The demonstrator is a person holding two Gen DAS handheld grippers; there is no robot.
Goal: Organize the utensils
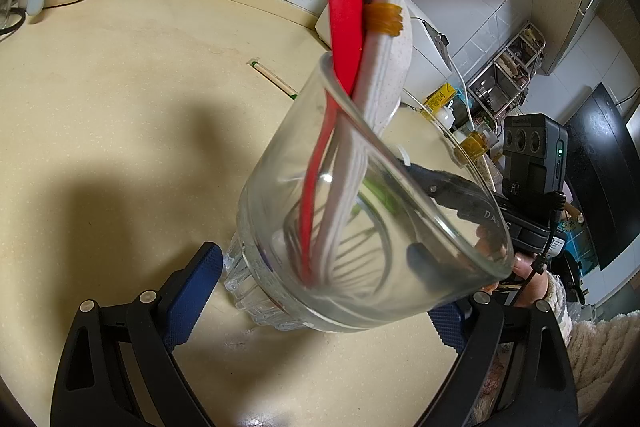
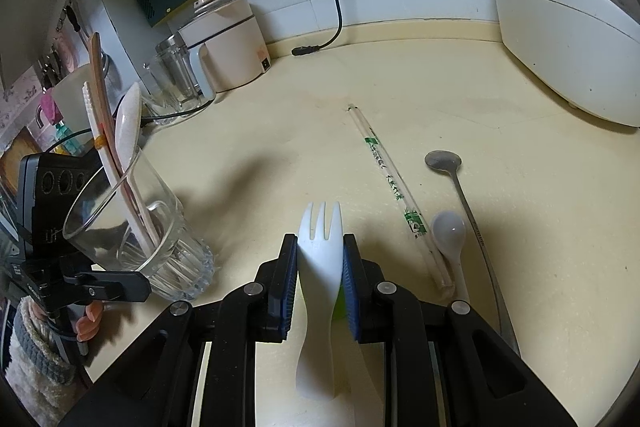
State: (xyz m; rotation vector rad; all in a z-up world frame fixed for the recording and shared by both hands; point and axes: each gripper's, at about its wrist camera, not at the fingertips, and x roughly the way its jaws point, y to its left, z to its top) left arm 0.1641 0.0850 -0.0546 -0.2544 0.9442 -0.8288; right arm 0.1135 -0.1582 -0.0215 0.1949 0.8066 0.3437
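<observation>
So the cream surface (image 2: 460, 87) is still scattered with utensils: wrapped chopsticks (image 2: 394, 187), a metal spoon (image 2: 464, 195) and a small white spoon (image 2: 449, 231). The glass tumbler (image 1: 352, 227) is steadied on the surface by the left gripper (image 1: 316, 295), jaws set wide against its base, with a red spoon (image 1: 345, 15) and a banded white set already inside. A white plastic fork (image 2: 320, 251) is pinched in the nearly closed right gripper (image 2: 320, 267), above the surface. Next it probably needs carrying over and tipping handle-down into the tumbler. The fork's handle end is hidden, and something green behind it can't be made out.
</observation>
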